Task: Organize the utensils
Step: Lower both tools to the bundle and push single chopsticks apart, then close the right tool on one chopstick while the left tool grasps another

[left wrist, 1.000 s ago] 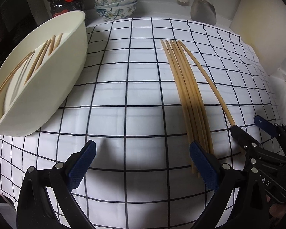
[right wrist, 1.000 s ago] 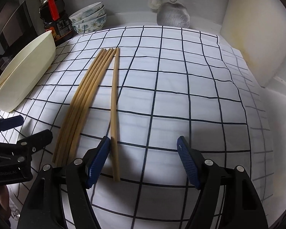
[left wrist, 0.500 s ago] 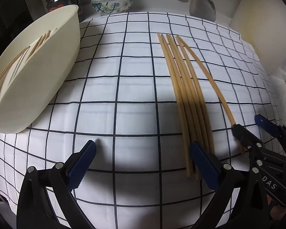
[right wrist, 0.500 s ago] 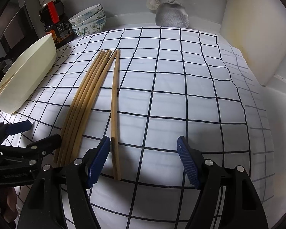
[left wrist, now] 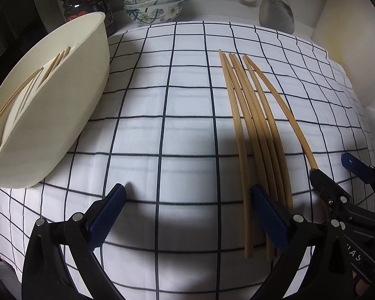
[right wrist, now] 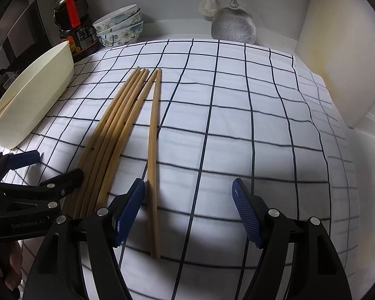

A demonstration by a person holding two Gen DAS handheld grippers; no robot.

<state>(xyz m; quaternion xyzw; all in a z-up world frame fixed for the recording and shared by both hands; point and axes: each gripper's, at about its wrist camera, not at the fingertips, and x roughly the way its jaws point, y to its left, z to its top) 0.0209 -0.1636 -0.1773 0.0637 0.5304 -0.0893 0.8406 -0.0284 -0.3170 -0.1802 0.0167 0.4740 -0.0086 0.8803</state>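
Several bamboo chopsticks [left wrist: 252,130] lie in a bundle on the checked cloth [left wrist: 162,100], and one single chopstick [right wrist: 153,150] lies just right of the bundle [right wrist: 112,137]. A cream tray [left wrist: 50,125] at the left holds more chopsticks. My left gripper [left wrist: 187,212] is open over the cloth, its right pad above the bundle's near ends. My right gripper [right wrist: 188,200] is open too, with the single chopstick's near end between its fingers, close to the left pad and not pinched. Each gripper shows in the other's view, the right [left wrist: 333,168] and the left [right wrist: 50,167].
Against the back wall stand a dark sauce bottle [right wrist: 72,25], a stack of floral bowls [right wrist: 120,25], a metal spatula [right wrist: 233,27] and a brush [right wrist: 208,5]. A pale wall [right wrist: 337,50] closes off the right side. The cream tray [right wrist: 32,100] sits on the cloth's left edge.
The left gripper has edged slightly toward the bundle's near ends. Both grippers stay equally open and the chopsticks have not moved.
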